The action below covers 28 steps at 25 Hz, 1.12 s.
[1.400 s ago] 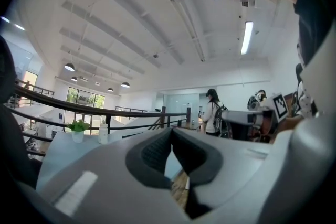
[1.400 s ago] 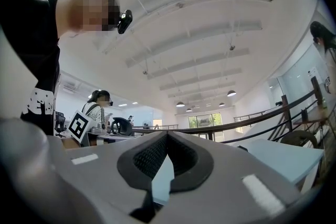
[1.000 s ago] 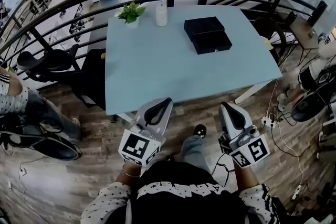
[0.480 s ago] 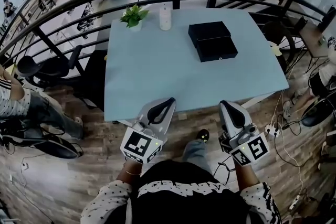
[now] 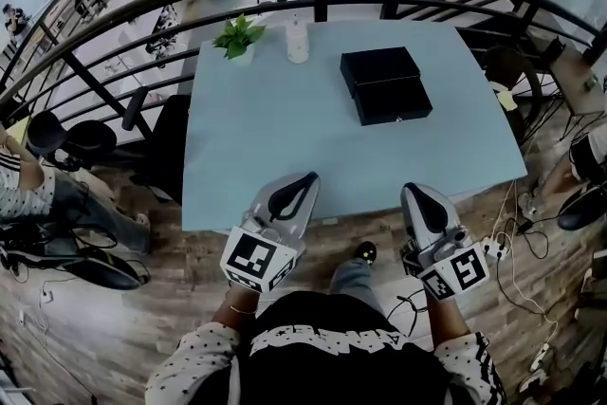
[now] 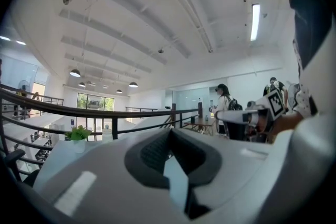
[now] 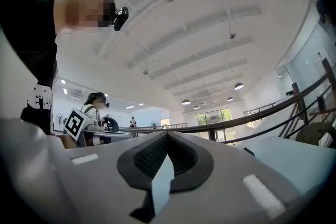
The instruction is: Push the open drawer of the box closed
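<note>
Drawer (image 5: pixel 392 101) sticking out of black box (image 5: pixel 378 66) | probably light, rigid; pushing squarely on front face | left claw (image 5: pixel 308 178), right claw (image 5: pixel 411 191) both pressed together, empty

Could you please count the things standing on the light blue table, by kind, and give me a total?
Potted plant: 1
White bottle: 1
Black box, its drawer open: 1
Total: 3
</note>
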Each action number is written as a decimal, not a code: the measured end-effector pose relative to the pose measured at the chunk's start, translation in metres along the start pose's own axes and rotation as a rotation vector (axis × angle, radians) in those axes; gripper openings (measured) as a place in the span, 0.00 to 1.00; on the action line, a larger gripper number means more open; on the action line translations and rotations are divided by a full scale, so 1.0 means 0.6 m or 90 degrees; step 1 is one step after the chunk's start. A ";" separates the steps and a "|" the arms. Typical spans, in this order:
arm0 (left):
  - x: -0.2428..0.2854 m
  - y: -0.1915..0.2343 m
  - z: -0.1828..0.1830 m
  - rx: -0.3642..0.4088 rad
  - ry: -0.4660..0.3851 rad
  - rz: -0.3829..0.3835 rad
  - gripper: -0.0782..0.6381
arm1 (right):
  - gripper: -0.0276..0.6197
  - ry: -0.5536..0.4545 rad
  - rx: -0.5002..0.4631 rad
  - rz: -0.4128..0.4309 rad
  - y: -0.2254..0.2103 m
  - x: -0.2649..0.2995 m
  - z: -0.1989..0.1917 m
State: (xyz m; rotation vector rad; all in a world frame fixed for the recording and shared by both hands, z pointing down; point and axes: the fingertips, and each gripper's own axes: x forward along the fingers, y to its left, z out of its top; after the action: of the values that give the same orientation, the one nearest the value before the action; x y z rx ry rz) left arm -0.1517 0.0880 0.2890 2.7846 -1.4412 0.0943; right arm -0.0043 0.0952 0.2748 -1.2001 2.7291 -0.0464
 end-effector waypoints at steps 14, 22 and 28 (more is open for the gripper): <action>0.101 0.034 0.020 0.017 0.011 0.050 0.11 | 0.05 -0.011 0.017 0.029 -0.112 0.053 0.005; 0.182 0.054 0.030 0.003 0.006 0.076 0.11 | 0.05 -0.004 0.016 0.040 -0.197 0.086 0.007; 0.238 0.050 0.034 -0.005 0.004 0.084 0.11 | 0.05 0.004 0.013 0.045 -0.257 0.094 0.009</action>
State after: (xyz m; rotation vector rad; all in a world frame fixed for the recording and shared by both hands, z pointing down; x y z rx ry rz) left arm -0.0926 -0.0464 0.2757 2.6788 -1.6183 0.0967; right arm 0.0713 -0.0504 0.2764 -1.0984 2.7670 -0.0680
